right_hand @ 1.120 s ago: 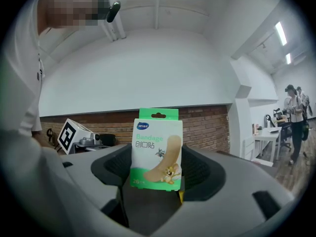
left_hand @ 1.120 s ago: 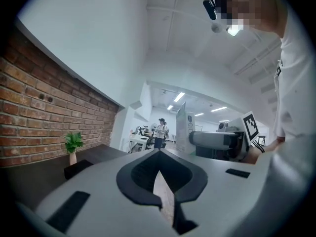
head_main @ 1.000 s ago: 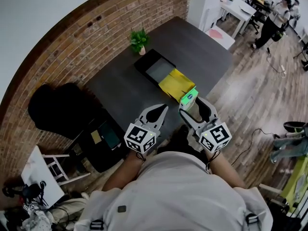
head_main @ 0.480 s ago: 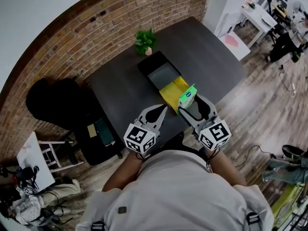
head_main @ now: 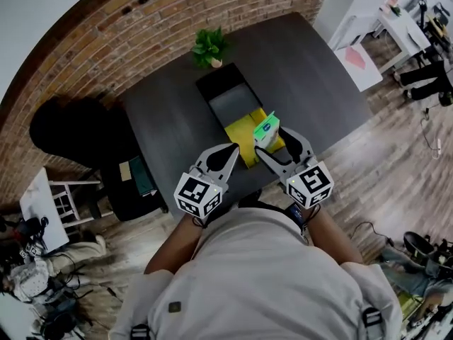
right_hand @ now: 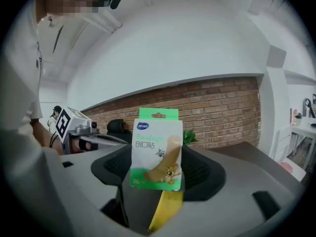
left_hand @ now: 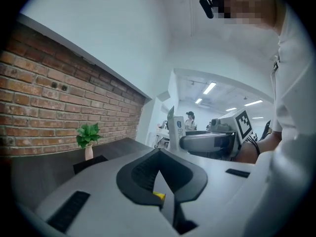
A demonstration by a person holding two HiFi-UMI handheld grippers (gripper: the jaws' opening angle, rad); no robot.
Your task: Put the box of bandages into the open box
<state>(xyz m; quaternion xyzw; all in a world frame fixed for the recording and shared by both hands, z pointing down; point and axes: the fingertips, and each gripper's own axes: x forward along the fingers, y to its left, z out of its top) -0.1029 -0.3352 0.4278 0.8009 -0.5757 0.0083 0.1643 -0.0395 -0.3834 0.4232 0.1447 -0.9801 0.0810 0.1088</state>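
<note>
Right claw [head_main: 273, 142] advanced toward open box [head_main: 228, 103], gripping bandage box [head_main: 267, 127] upright; left claw [head_main: 229, 151] closed.

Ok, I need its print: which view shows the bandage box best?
The right gripper view: the bandage box faces the camera, large. The head view shows it small from above; the left gripper view, small and oblique.

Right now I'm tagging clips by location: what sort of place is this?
Probably an open-plan office or lab. A dark table stands beside a brick wall. Beyond it are white desks on wood flooring, with another person nearby.
</note>
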